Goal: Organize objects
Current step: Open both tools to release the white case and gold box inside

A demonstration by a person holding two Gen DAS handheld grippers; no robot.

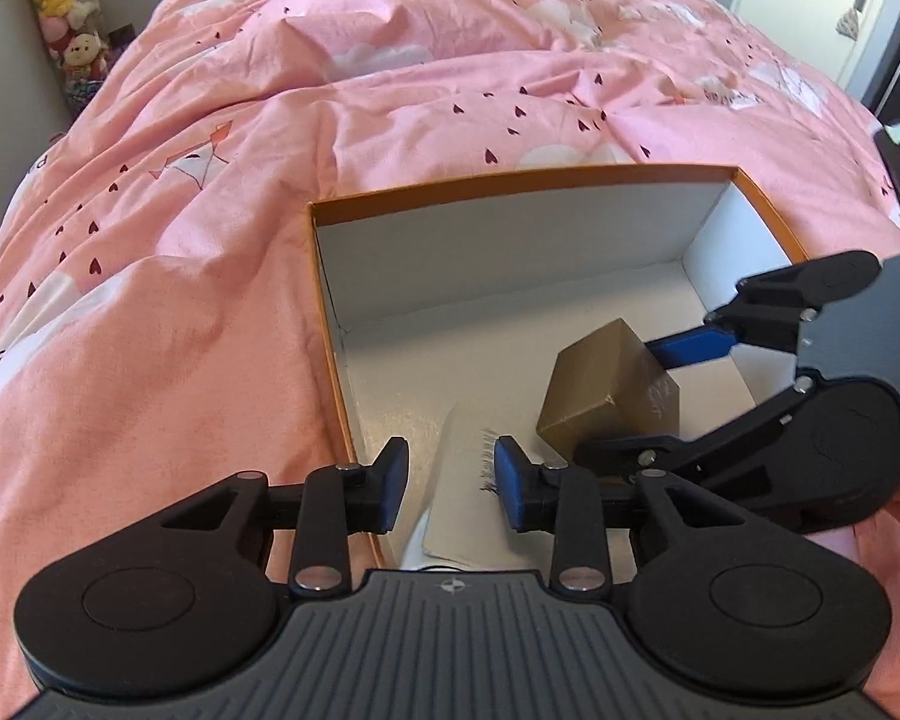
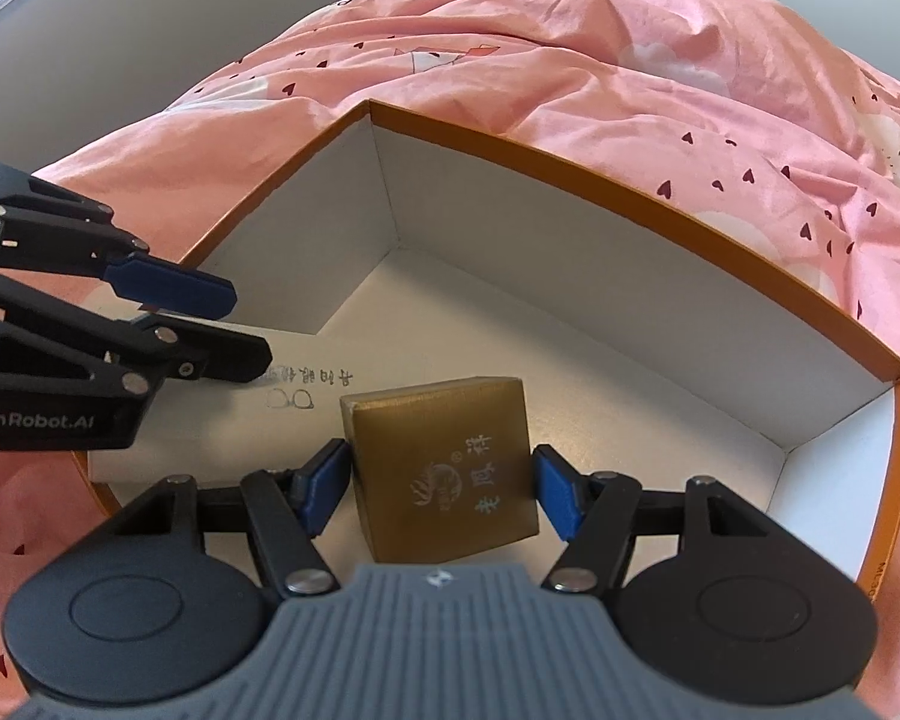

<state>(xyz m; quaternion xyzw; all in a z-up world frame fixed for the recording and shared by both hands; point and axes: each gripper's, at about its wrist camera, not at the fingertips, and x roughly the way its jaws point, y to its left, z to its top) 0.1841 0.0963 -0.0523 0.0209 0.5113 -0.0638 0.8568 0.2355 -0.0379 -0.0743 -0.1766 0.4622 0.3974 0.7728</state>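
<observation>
An open orange-rimmed cardboard box (image 1: 510, 177) with a white inside lies on the pink bed; it also shows in the right wrist view (image 2: 570, 162). A gold cube box (image 2: 444, 468) sits on its floor, also in the left wrist view (image 1: 606, 387). My right gripper (image 2: 441, 489) straddles the gold box, with small gaps between its blue pads and the box sides. A white flat box with printed characters (image 1: 459, 480) lies at the box's near left; it shows in the right wrist view too (image 2: 222, 426). My left gripper (image 1: 450, 483) is open just above it.
A pink duvet with small hearts (image 1: 210, 210) covers the bed all around the box. Stuffed toys (image 1: 69, 18) stand at the far left wall. A white door (image 1: 822, 6) is at the far right.
</observation>
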